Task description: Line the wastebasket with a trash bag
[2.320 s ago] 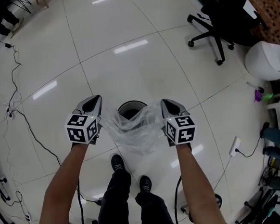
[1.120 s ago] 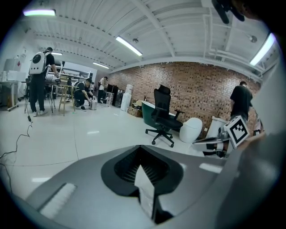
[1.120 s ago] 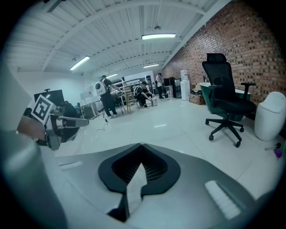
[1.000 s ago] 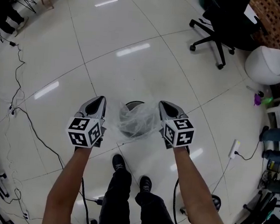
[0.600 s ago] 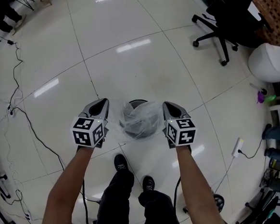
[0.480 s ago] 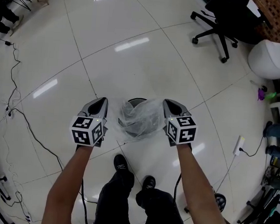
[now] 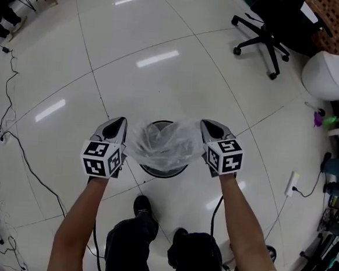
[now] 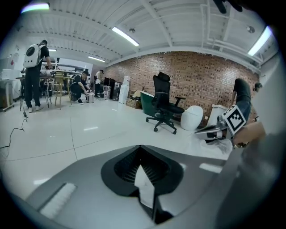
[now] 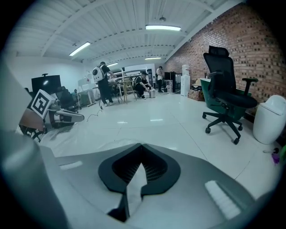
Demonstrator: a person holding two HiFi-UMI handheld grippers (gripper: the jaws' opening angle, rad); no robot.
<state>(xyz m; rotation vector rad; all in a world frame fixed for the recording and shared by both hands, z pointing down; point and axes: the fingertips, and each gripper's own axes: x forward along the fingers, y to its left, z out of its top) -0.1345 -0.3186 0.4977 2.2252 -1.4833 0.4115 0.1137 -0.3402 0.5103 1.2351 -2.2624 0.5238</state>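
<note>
We are holding the trash bag (image 7: pixel 160 143) spread between both grippers. The left gripper (image 7: pixel 118 122) is pinching one edge of its film with jaws closed tight, and the right gripper (image 7: pixel 209 124) is doing likewise. The bag is hanging over the wastebasket (image 7: pixel 162 172), seemingly dipping inside.

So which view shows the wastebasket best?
The head view: it looks down on the wastebasket, under the bag held by the left gripper and right gripper. The gripper views show no wastebasket, only bag film in shut jaws.
</note>
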